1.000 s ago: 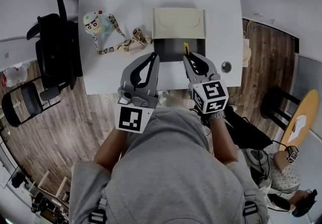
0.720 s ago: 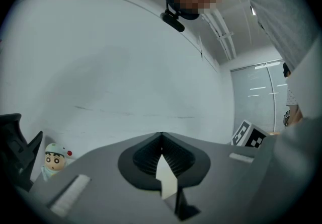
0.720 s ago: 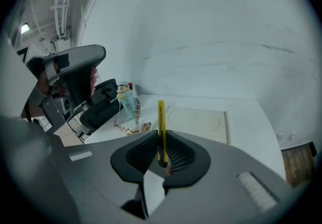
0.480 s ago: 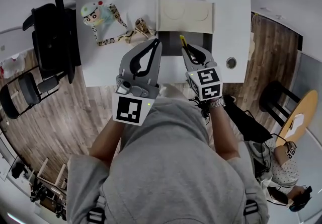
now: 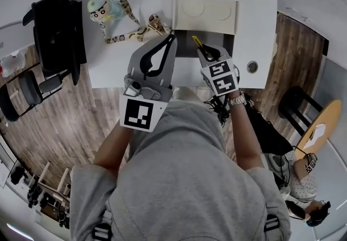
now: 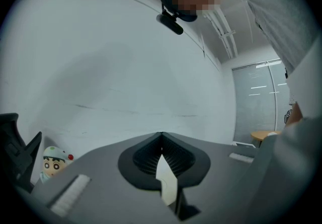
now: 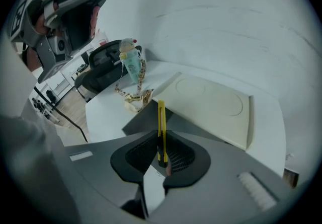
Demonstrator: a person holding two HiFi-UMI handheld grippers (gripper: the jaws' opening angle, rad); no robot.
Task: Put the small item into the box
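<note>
A slim yellow utility knife [image 5: 197, 43] [image 7: 161, 122] stands upright in my right gripper [image 5: 201, 50] [image 7: 161, 135], which is shut on its lower end. The knife is over the near edge of the open box [image 5: 225, 45] [image 7: 143, 117], whose inside is dark. The box's cream lid [image 5: 205, 12] [image 7: 211, 104] lies folded back behind it. My left gripper [image 5: 172, 37] [image 6: 161, 135] is shut with nothing in it, raised just left of the box and pointing up towards the wall.
On the white table [image 5: 124, 66], left of the box, stand a cartoon figure toy [image 5: 102, 10] [image 7: 132, 64] [image 6: 54, 161] and a patterned lanyard [image 5: 135, 31] [image 7: 132, 94]. A black office chair [image 5: 54, 28] is at the table's left side. A small round hole [image 5: 252, 66] sits near the right edge.
Both grippers have moved forward towards the box. The right one has carried the yellow knife up to the box's near edge. The left one stays shut and has risen.
</note>
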